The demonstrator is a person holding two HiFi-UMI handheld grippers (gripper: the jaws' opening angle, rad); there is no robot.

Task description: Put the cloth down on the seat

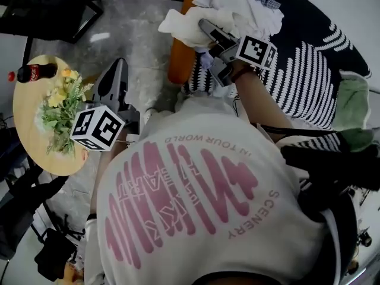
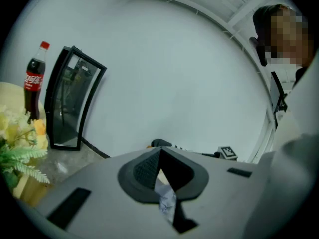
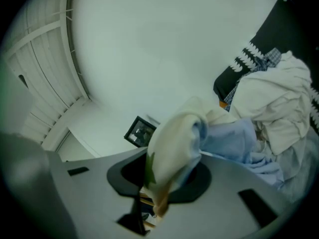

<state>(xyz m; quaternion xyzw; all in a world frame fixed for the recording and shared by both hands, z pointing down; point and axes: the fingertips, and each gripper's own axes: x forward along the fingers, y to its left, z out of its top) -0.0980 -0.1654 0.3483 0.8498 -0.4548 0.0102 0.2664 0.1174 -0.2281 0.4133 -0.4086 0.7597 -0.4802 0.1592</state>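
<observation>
Right tool [image 1: 206, 28] pinches cloth [image 1: 178, 28] between its jaws.

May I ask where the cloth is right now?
Head view, top centre: the cloth is clamped in the right gripper, beside clothes on the striped seat.

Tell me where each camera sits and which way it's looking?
Head view: on the person's head, facing steeply down; shows their shirt, left gripper, right gripper, round table and seat.
Left gripper view: on the left gripper, facing a wall past shut jaws; the person shows at right.
Right gripper view: on the right gripper, facing the clothes pile past jaws shut on the cloth.
Shared: head and left gripper views both show the cola bottle.
</observation>
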